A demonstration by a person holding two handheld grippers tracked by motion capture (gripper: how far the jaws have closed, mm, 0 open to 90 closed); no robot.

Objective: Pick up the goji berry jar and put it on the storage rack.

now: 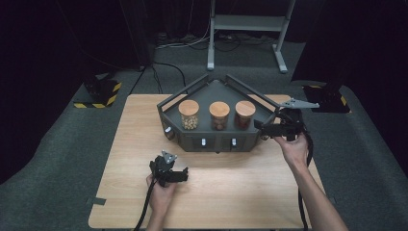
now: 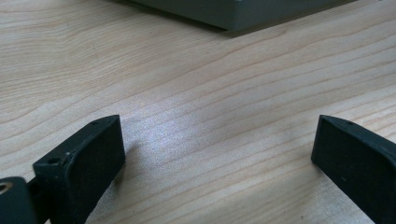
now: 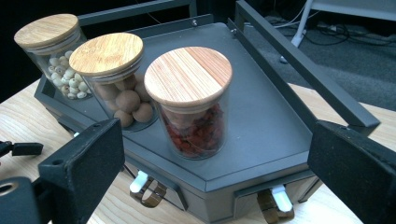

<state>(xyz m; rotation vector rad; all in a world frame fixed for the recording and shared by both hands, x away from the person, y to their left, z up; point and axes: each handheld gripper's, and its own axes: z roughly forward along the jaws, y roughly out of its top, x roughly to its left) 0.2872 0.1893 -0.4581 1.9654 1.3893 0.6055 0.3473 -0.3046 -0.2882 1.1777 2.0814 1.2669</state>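
The right gripper (image 3: 215, 163) has its jaws spread wide with nothing between them, aimed at the glass jar of red dried pieces with a round wooden lid (image 3: 190, 102), which stands just ahead of them at the near right end of a row of 3 jars. Beside it is the glass jar of brown balls (image 3: 116, 79), then the glass jar of pale round seeds (image 3: 53, 51), each under the same kind of wooden lid. All 3 stand upright on the dark grey angular metal tray (image 3: 266, 126), which has raised rails at the back and small white-tipped latches along its front face.

The left gripper (image 2: 217, 154) also has its jaws wide apart and empty, held low over bare wood well in front of the tray.

The light wooden table (image 1: 240, 192) carries the tray toward its far edge. Around it lies grey carpet (image 1: 57, 144); beyond, a white metal stand (image 1: 245, 29) with cables on the floor, and a black-and-yellow striped base (image 1: 98, 94) at the left, against a dark room.
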